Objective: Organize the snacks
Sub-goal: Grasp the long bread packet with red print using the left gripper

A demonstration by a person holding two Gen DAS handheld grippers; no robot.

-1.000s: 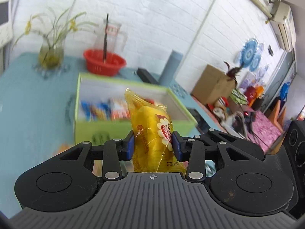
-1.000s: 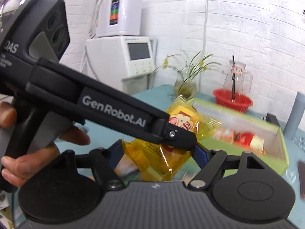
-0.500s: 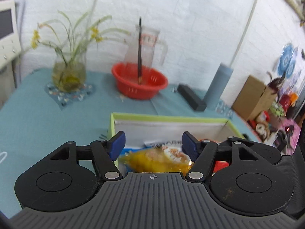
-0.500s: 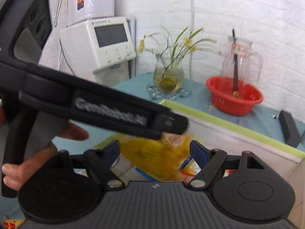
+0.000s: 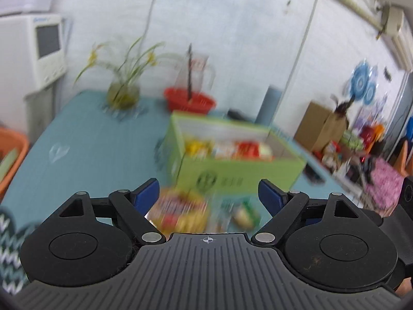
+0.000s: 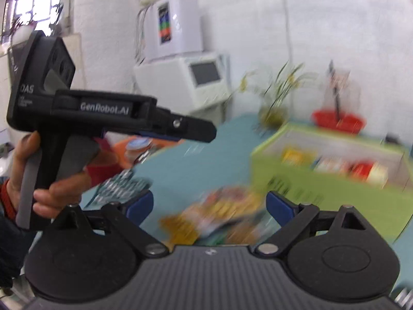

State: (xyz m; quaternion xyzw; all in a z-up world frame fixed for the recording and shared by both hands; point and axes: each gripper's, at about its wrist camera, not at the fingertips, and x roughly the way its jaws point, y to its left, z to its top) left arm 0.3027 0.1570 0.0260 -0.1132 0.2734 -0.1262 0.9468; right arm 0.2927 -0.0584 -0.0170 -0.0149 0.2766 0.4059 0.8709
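Loose crinkly foil snack packets [image 5: 180, 213] lie on the teal counter [image 5: 90, 155] just ahead of both grippers — left gripper [image 5: 207, 197] and right gripper [image 6: 209, 208], fingers opening, empty — short of the green cardboard box [image 5: 245, 178].

My left hand-held gripper [image 6: 206, 133] is matte black, marked "GenRobot.AI", with blue finger pads [image 5: 144, 196] and silver pivot screws [image 5: 151, 237].

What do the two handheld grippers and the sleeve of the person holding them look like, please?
Both grippers are matte black, with a ribbed deck, round discs on either side, silver pivot screws and blue pads on the fingers. The left gripper, seen side-on from the right wrist, has a pistol handle with a grey trigger, white "GenRobot.AI" lettering and "DAS" on its camera block. The sleeve is dark with a red cuff.
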